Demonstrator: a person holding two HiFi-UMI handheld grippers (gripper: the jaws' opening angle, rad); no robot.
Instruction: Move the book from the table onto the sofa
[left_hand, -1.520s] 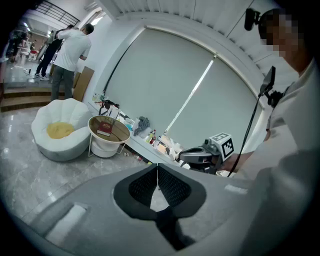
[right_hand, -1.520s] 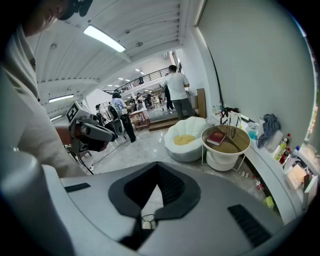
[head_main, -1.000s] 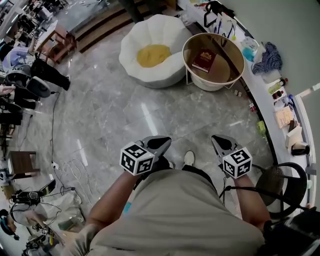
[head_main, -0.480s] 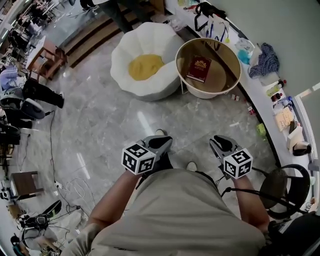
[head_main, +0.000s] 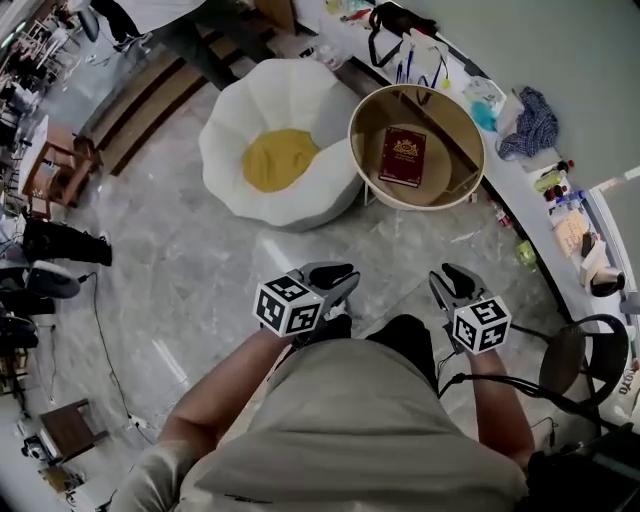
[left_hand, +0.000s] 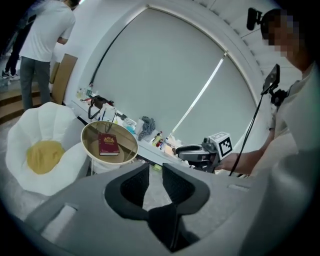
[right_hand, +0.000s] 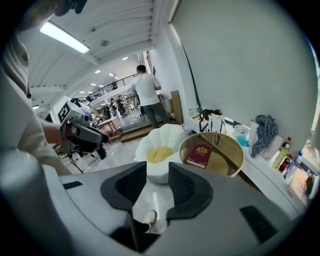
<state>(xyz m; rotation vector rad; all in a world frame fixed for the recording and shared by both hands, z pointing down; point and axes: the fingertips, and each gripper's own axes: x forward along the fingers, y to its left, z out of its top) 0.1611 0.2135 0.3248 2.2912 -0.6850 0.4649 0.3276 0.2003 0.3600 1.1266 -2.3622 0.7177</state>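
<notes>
A dark red book (head_main: 403, 157) lies flat on the round tan table (head_main: 447, 150) by the wall counter. Next to it on the left stands the white petal-shaped sofa (head_main: 290, 95) with a yellow seat cushion (head_main: 275, 160). Both grippers are held in front of my body, well short of the table. My left gripper (head_main: 342, 273) has its jaws opening by a narrow gap, with nothing between them. The jaws of my right gripper (head_main: 451, 274) are opening wider, also empty. The book (right_hand: 199, 155) shows ahead in the right gripper view, and the book (left_hand: 108, 144) shows in the left gripper view too.
A long white counter (head_main: 530, 190) with bottles, a blue cloth (head_main: 528, 122) and bags runs along the right wall. A black chair (head_main: 575, 360) stands at my right. Steps (head_main: 150, 90) and a person in a white shirt (right_hand: 148, 95) are beyond the sofa.
I have walked toward the table and sofa, so both are nearer in the head view. Both grippers moved forward with me.
</notes>
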